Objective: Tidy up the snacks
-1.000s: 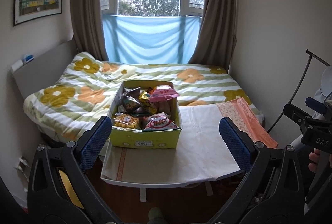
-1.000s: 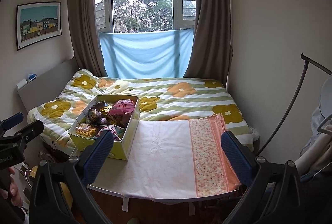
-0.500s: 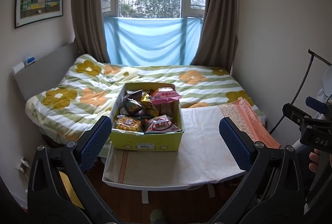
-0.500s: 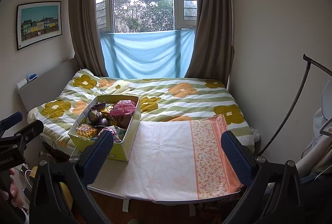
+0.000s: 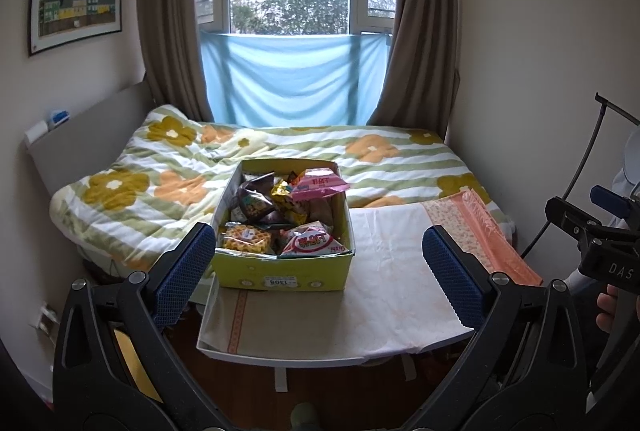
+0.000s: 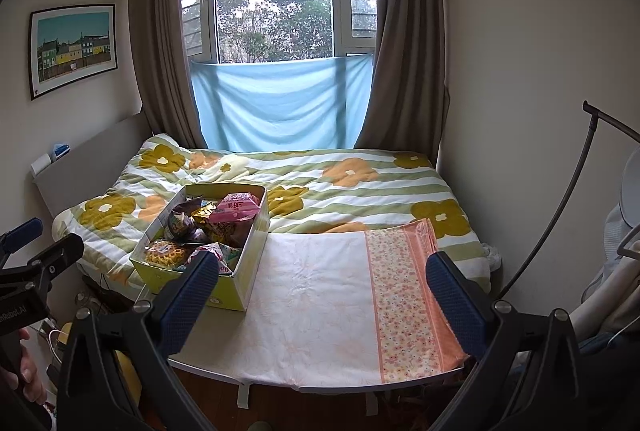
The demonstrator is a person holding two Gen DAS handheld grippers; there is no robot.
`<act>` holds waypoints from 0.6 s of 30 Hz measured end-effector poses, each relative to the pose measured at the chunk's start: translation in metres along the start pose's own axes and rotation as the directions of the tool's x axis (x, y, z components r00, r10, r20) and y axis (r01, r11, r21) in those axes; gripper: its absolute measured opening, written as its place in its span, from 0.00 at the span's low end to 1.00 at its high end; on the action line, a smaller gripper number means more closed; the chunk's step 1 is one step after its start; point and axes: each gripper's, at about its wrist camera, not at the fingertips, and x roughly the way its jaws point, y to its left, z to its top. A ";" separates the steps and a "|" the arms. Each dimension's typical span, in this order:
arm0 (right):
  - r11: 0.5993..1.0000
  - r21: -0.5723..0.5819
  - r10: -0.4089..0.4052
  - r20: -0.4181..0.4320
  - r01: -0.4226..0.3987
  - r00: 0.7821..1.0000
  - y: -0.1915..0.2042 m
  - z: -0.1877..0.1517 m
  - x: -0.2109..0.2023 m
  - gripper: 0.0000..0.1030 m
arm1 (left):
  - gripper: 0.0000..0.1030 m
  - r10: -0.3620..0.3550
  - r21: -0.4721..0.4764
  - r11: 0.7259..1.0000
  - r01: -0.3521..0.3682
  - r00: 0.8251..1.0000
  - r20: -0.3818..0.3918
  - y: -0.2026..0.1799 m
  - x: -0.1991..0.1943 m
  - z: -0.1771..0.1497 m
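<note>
A yellow-green cardboard box [image 5: 280, 273] full of snack packets stands on the left part of a small cloth-covered table [image 5: 384, 307]. On top lie a pink packet [image 5: 318, 184], a waffle packet [image 5: 245, 237] and a red-and-white packet [image 5: 312, 241]. The box also shows in the right wrist view [image 6: 250, 267], at the table's left end. My left gripper [image 5: 318, 277] is open and empty, held back from the table in front of the box. My right gripper [image 6: 322, 291] is open and empty, in front of the bare cloth [image 6: 316, 291].
The table stands against a bed with a flowered quilt [image 5: 168, 167]. The right end of the table cloth has an orange flowered band [image 6: 404, 295]. Walls close in on both sides. A lamp stand [image 6: 560, 207] and a chair stand at the right. Wooden floor lies below the table.
Both grippers have drifted slightly; the box and table sit a little lower and farther right in the left view. Nothing was taken hold of or moved.
</note>
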 end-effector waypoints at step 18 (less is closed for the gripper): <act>1.000 -0.008 -0.009 -0.009 0.009 1.000 0.003 0.004 0.003 1.00 | 1.00 -0.003 -0.011 1.000 0.003 1.000 0.003 0.011 0.004 0.002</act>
